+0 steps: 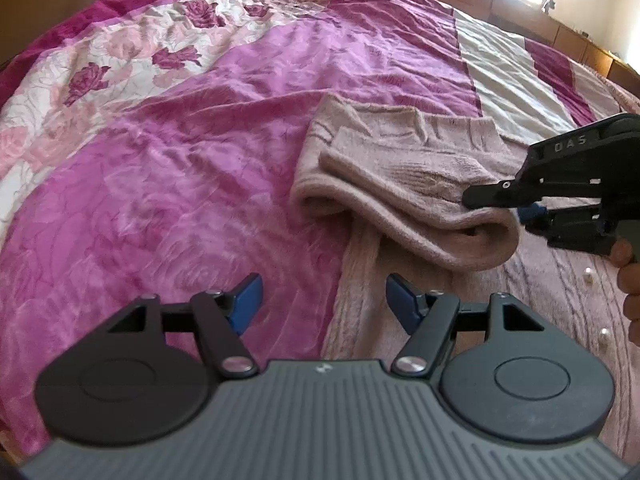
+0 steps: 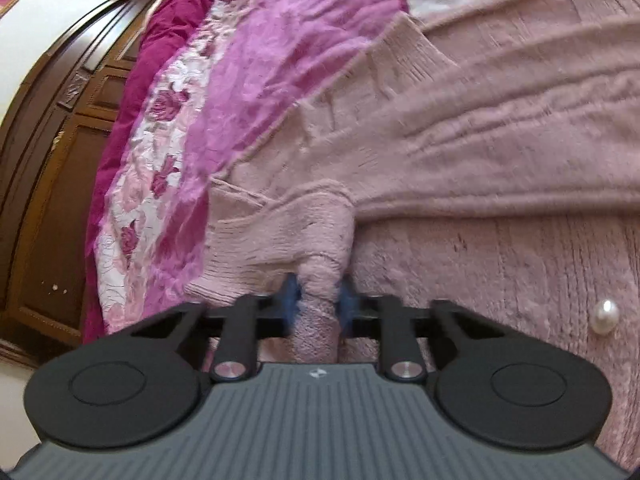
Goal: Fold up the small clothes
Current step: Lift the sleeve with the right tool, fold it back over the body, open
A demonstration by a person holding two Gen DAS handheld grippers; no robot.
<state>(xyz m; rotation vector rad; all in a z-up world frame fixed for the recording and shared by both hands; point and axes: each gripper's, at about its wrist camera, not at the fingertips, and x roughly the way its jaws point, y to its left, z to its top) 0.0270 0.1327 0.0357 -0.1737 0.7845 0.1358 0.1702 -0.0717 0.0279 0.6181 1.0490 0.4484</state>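
Observation:
A pale pink knit cardigan (image 1: 404, 184) with pearl buttons lies on the bed; it fills the right half of the right wrist view (image 2: 500, 128). Its sleeve (image 1: 400, 208) is folded over the body in a thick roll. My left gripper (image 1: 322, 304) is open and empty, hovering over the cardigan's left edge. My right gripper (image 2: 318, 300) is shut on a bunched fold of the sleeve (image 2: 316, 280). It also shows from the side in the left wrist view (image 1: 496, 196), its fingers at the sleeve roll. A pearl button (image 2: 606, 317) shows near it.
The cardigan rests on a magenta and pink floral bedspread (image 1: 180, 152) with a white stripe (image 1: 504, 76). A dark wooden headboard (image 2: 52, 128) stands to the left in the right wrist view. A wooden bed frame (image 1: 520, 12) and bright window lie beyond.

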